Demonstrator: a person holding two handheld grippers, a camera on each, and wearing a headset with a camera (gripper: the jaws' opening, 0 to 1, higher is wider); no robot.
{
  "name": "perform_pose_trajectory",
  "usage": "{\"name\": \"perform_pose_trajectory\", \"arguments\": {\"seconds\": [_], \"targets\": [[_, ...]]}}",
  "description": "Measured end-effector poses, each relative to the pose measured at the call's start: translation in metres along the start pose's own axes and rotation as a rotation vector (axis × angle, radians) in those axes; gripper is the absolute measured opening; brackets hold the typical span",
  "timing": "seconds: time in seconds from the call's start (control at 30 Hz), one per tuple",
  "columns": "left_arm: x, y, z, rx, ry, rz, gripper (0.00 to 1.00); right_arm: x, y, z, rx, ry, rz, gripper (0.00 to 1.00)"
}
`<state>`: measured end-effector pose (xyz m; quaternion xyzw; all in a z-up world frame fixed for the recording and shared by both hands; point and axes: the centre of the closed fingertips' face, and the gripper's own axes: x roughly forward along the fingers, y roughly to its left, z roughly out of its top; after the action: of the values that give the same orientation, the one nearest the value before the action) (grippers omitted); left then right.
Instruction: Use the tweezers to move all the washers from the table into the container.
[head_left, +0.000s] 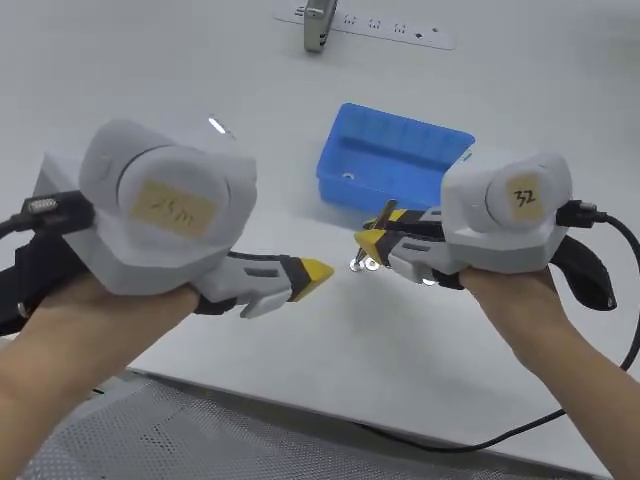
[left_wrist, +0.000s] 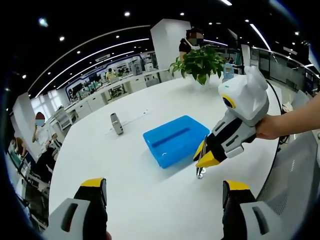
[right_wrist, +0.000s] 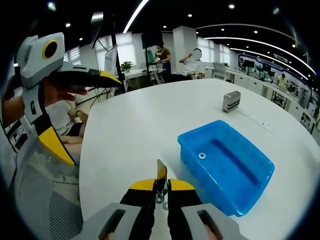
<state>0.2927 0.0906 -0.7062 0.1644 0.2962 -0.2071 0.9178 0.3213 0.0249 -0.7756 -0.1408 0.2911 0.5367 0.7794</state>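
Observation:
The blue container stands on the white table just beyond my right gripper, with one washer inside it. In the right gripper view that washer lies near a corner of the container. My right gripper is shut on thin metal tweezers, whose tip points down at small shiny washers on the table. My left gripper hovers to the left of them, jaws wide open and holding nothing.
A power strip and a small metal block lie at the table's far edge. The near table edge runs below my hands, with a cable at right. People and a plant are in the background.

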Motion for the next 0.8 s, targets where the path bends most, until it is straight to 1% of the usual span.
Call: {"name": "perform_pose_trajectory", "arguments": {"seconds": [0.1, 0.2, 0.33, 0.4, 0.5, 0.63, 0.8], "targets": [[-0.001, 0.000, 0.000, 0.001, -0.001, 0.003, 0.99, -0.001, 0.000, 0.001, -0.012, 0.002, -0.004, 0.04], [-0.001, 0.001, 0.001, 0.001, -0.001, 0.005, 0.99, -0.005, -0.001, 0.006, -0.009, -0.011, -0.004, 0.04], [-0.002, 0.001, 0.002, 0.001, -0.004, 0.007, 0.99, -0.011, -0.003, 0.018, -0.013, -0.037, -0.015, 0.04], [-0.001, 0.000, 0.000, 0.007, 0.008, 0.002, 0.99, -0.014, -0.004, 0.023, -0.020, -0.044, -0.019, 0.04], [-0.001, -0.001, -0.001, 0.011, 0.012, -0.001, 0.99, -0.017, -0.006, 0.033, -0.030, -0.065, -0.027, 0.04], [-0.002, -0.002, -0.002, 0.011, 0.013, -0.002, 0.99, -0.022, -0.012, 0.047, -0.040, -0.093, -0.043, 0.04], [-0.002, -0.001, -0.002, 0.011, 0.015, -0.001, 0.99, -0.025, -0.022, 0.059, -0.056, -0.116, -0.061, 0.04]]}}
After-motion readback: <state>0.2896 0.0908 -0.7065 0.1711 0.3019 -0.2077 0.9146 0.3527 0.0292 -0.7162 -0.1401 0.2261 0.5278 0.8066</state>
